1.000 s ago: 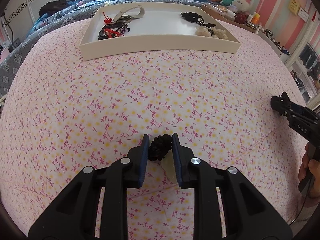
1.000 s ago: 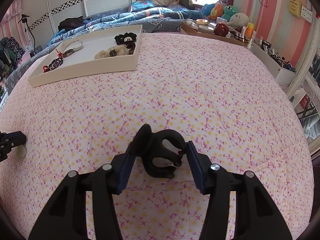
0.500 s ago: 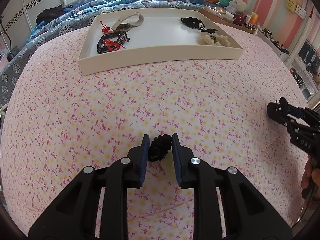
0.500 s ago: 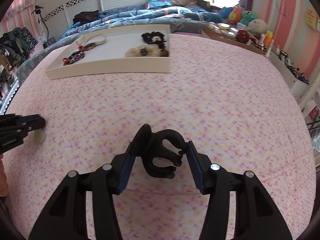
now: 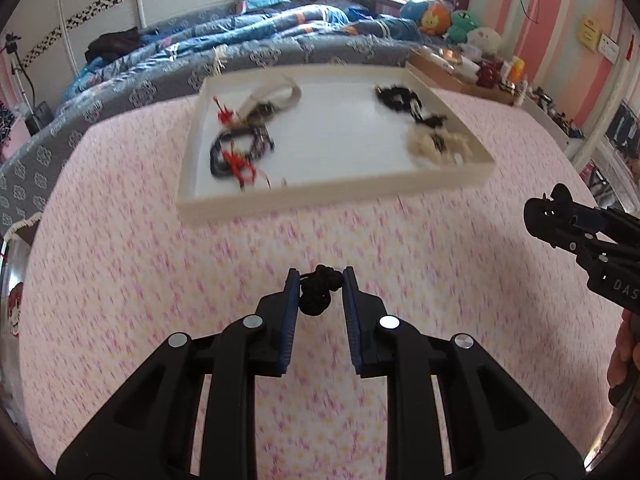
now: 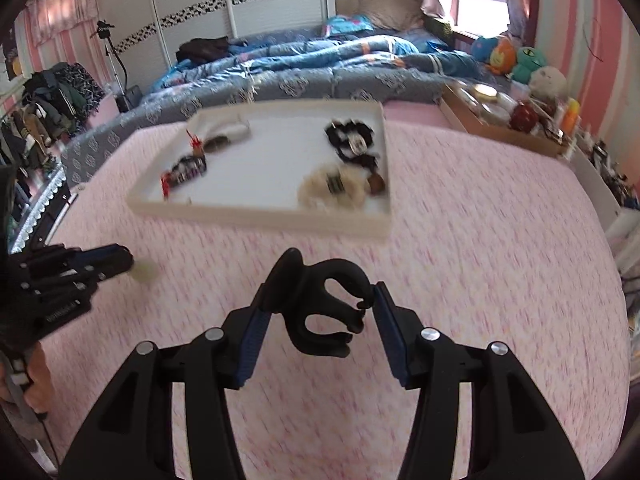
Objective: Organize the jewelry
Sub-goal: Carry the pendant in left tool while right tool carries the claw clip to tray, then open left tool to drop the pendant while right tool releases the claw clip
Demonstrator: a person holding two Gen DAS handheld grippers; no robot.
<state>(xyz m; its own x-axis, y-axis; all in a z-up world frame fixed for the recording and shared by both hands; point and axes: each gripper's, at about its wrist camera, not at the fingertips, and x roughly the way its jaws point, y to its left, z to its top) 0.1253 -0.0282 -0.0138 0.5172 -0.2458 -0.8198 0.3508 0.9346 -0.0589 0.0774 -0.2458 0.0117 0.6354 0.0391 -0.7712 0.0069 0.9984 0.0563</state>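
Observation:
My left gripper (image 5: 319, 280) is shut on a small black knotted cord piece (image 5: 316, 290), held above the pink flowered bedspread (image 5: 120, 280). In the right wrist view a pale tassel (image 6: 145, 270) hangs below that gripper's tip. My right gripper (image 6: 320, 300) is shut on a black claw hair clip (image 6: 324, 312). Ahead lies a cream tray (image 5: 332, 196) (image 6: 260, 212). It holds black and red bracelets (image 5: 236, 154) on its left, a black scrunchie (image 5: 400, 98) and a cream fluffy scrunchie (image 5: 436, 146) on its right. Both grippers are short of the tray's near wall.
A blue-grey quilt (image 5: 240, 52) is bunched behind the tray. A wooden box of small items (image 6: 504, 120) and plush toys (image 6: 516, 58) stand at the back right. A hand (image 5: 624, 352) holds the right gripper (image 5: 556, 220) at the right edge. Clothes (image 6: 48, 96) hang at far left.
Both grippers have lifted and moved forward toward the tray, which now looks larger and nearer. Each still holds its item.

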